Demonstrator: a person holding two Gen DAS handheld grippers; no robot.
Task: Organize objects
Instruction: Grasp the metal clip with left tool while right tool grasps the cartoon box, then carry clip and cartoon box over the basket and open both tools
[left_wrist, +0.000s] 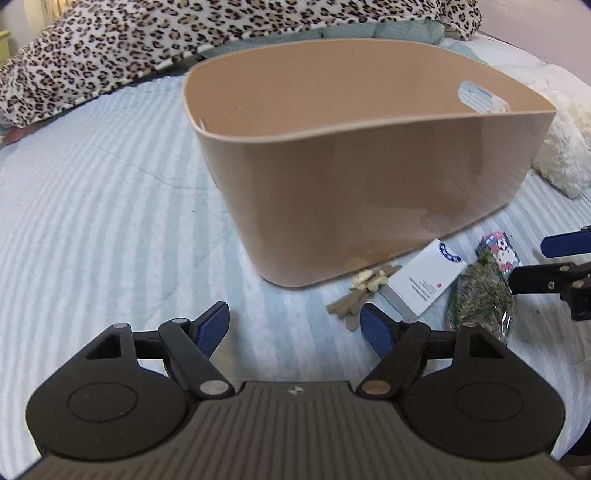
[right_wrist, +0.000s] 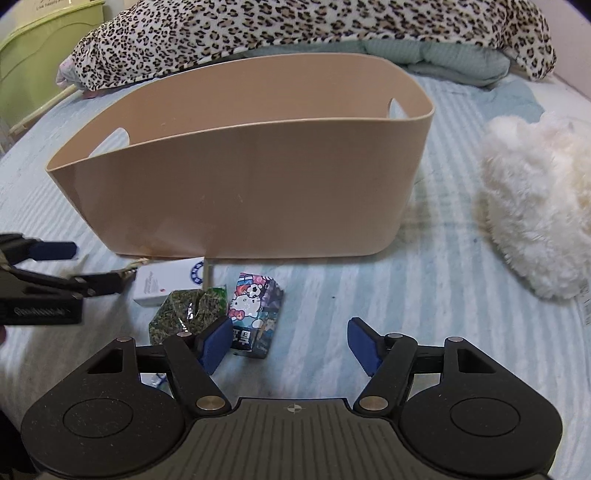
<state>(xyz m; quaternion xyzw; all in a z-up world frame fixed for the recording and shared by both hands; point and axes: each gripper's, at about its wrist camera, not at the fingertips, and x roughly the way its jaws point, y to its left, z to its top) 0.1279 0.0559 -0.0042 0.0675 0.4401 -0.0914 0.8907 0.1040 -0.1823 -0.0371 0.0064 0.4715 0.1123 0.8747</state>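
A tan plastic basket (left_wrist: 369, 206) (right_wrist: 240, 199) stands on the striped bedspread; its inside shows nothing. In front of it lie a white box (left_wrist: 424, 280) (right_wrist: 166, 282), a clear bag of green dried herbs (left_wrist: 480, 299) (right_wrist: 184, 310), a cartoon-printed packet (left_wrist: 498, 249) (right_wrist: 256, 314) and a small beige and yellow toy (left_wrist: 365, 291). My left gripper (left_wrist: 295, 328) is open and empty, just left of the items. My right gripper (right_wrist: 288, 343) is open and empty, its left finger beside the cartoon packet.
A leopard-print blanket (left_wrist: 129, 40) (right_wrist: 295, 26) lies behind the basket. A white fluffy item (right_wrist: 535, 206) (left_wrist: 565, 147) lies right of the basket. A green cabinet (right_wrist: 40, 48) stands at the far left.
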